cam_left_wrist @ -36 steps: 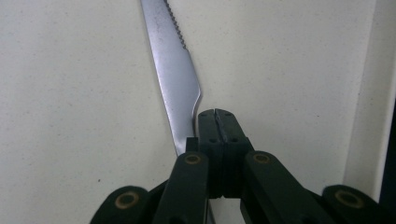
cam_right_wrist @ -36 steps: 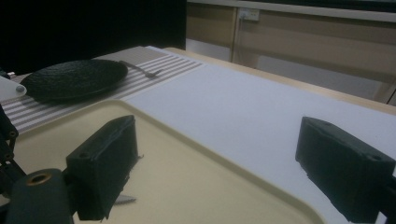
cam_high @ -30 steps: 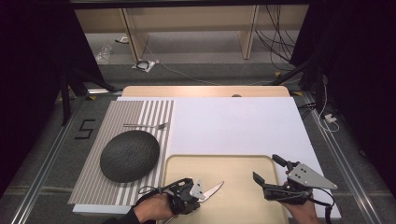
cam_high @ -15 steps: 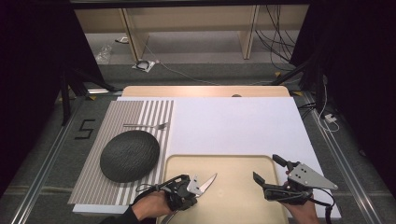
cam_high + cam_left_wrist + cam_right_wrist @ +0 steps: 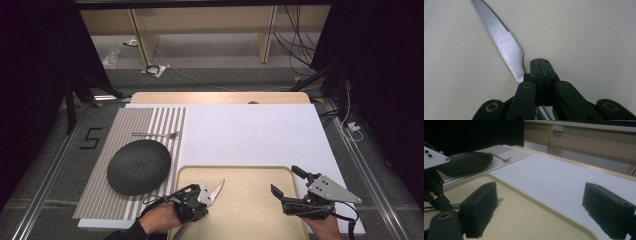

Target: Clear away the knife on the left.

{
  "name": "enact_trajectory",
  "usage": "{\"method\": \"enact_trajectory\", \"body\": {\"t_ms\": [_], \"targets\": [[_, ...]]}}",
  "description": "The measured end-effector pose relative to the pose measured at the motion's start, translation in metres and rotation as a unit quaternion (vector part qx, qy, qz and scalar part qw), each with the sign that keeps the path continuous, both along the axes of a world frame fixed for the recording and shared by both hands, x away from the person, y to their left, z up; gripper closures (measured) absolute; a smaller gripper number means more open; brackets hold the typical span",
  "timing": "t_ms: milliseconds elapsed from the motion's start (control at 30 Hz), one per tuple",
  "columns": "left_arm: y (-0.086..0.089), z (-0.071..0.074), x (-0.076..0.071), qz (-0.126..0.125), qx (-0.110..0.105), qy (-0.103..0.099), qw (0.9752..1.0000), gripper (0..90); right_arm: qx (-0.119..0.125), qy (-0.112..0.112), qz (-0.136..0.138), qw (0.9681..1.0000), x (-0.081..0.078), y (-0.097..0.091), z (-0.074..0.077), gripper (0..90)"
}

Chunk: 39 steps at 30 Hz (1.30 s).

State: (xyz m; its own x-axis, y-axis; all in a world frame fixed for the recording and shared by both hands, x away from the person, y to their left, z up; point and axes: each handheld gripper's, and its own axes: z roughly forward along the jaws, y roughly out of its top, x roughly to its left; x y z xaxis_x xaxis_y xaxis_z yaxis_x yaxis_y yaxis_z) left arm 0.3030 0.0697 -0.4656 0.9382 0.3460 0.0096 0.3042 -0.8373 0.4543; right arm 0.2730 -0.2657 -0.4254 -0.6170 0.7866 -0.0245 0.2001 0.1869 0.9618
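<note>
Over beige tray (image 5: 250, 200), steel knife (image 5: 504, 45) shows serrated edge.

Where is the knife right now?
In the high view, the knife is low and left over the beige tray, held by the left gripper, right of the dark plate.

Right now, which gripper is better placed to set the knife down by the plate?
Left. The left gripper is shut on the knife over the tray, beside the dark plate. The right gripper is open, empty and farther away.
</note>
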Motion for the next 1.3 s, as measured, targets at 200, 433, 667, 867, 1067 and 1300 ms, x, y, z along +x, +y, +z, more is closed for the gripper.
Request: {"method": "enact_trajectory", "body": {"t_ms": [200,433,667,867,1067,1300], "targets": [[0.004,0.0,0.004,0.012,0.002,-0.003,0.9999,89.2,0.0,0.0,0.0,1.0,0.0,0.0,0.0,13.7],[0.01,0.0,0.008,0.021,0.004,-0.002,0.9998,89.2,0.0,0.001,0.0,1.0,0.0,0.0,0.0,13.7],[0.016,0.0,0.01,0.03,0.006,-0.001,0.9995,89.2,0.002,0.0,0.001,1.0,-0.001,0.0,0.001,13.7],[0.022,0.0,0.013,0.037,0.007,0.003,0.9993,89.2,0.001,0.0,0.001,1.0,-0.001,0.0,0.001,13.7],[0.029,0.0,0.014,0.047,0.008,0.006,0.9989,89.2,0.002,0.001,0.001,1.0,-0.001,0.0,0.001,13.7],[0.04,0.0,0.016,0.06,0.008,0.01,0.9981,89.2,0.002,0.0,0.002,1.0,-0.001,0.0,0.0,13.7]]}}
